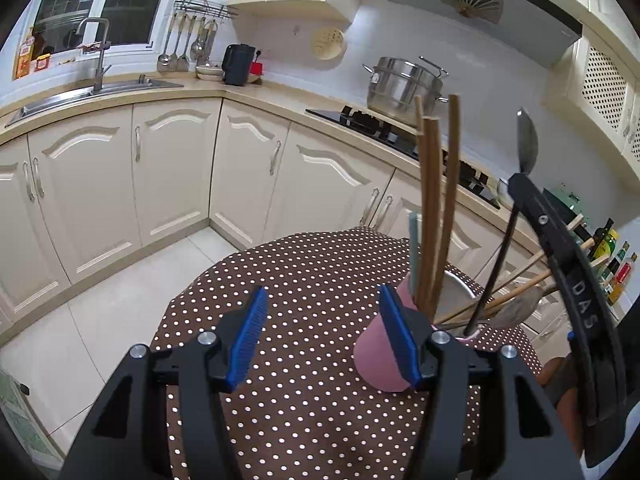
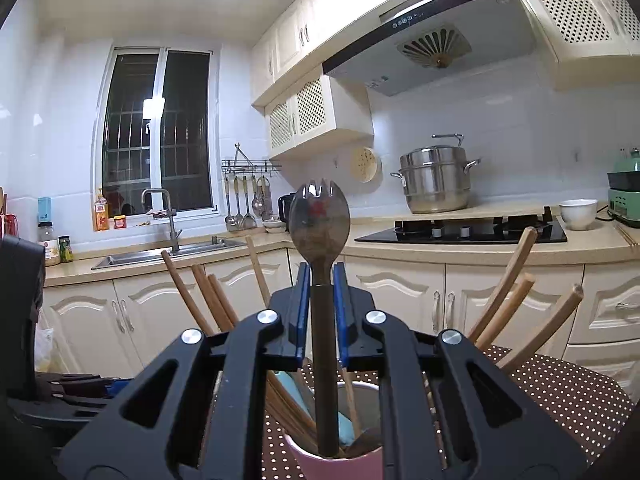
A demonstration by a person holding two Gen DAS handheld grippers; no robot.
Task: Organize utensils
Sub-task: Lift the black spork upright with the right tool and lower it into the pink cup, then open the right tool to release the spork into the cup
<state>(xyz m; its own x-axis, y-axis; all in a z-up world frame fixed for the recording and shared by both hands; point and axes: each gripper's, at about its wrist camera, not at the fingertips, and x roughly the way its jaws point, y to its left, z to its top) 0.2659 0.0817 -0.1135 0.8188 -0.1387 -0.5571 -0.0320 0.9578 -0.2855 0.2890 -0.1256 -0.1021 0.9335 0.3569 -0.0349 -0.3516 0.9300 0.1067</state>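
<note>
Our right gripper [image 2: 321, 312] pinches the spork [image 2: 319, 216] by its dark handle, the lower end down inside the pink cup [image 1: 376, 356] near the table's [image 1: 304, 280] far right edge. Our left gripper [image 1: 322, 336] is spread wide, holding nothing, its right finger hiding part of the cup's wall. The chopsticks [image 1: 432, 208] lean in it, their bases unseen.

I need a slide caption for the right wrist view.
Right gripper shut on a spork, its handle standing in the pink cup.
</note>
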